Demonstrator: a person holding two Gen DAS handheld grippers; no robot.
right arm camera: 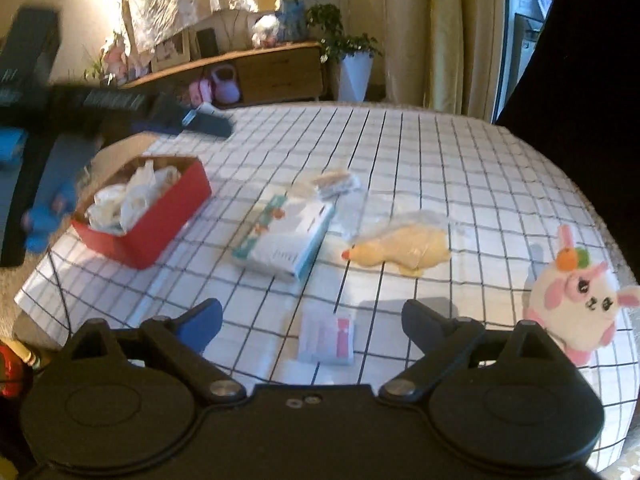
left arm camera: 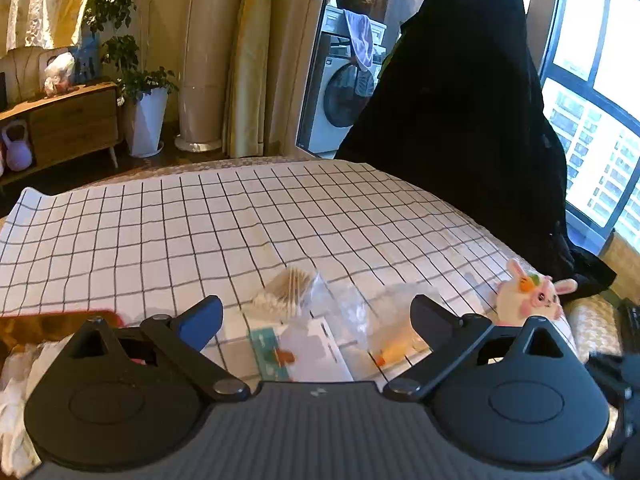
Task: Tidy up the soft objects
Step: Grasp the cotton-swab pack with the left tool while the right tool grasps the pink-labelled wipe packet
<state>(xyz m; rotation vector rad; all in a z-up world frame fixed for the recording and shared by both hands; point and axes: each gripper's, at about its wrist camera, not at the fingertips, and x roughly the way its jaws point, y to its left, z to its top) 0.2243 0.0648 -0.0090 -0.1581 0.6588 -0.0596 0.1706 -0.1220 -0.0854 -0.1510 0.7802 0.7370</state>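
Both grippers are spread wide with nothing between the fingers. The left gripper [left arm camera: 316, 316] hovers low over the near part of the checked tablecloth [left arm camera: 160, 220], and straight ahead of it, pretty much between its fingertips, sits the tissue pack [left arm camera: 304, 350] with the teal edge, with a clear bag of cotton swabs [left arm camera: 286, 288] just beyond that. A bit to the right of centre there's the yellow duck plush in its plastic bag [left arm camera: 394, 336], close in front of the right finger. Further right, near the table's edge, is the white bunny plush [left arm camera: 530, 296] with pink ears and an orange blob on its head. Off to the left of that gripper you can just catch the red box [left arm camera: 60, 320] edge and some white stuff, mostly hidden behind the gripper body. The right gripper [right arm camera: 312, 318] is also held above the cloth [right arm camera: 440, 160] — right between its fingers lies a small flat pink-and-white packet [right arm camera: 327, 338], can't read what it is. Ahead and slightly left is the tissue pack [right arm camera: 286, 236], with the swab bag [right arm camera: 334, 182] past it. The duck [right arm camera: 400, 248] lies ahead, a little right, apart from the pack. The bunny [right arm camera: 576, 300] sits just right of the right finger, tilted. Far ahead-left is the red box [right arm camera: 148, 216] stuffed with crumpled white things [right arm camera: 128, 196]. The blurry dark shape at the far left of that view looks like the other gripper, but it's too smeared to say for sure.
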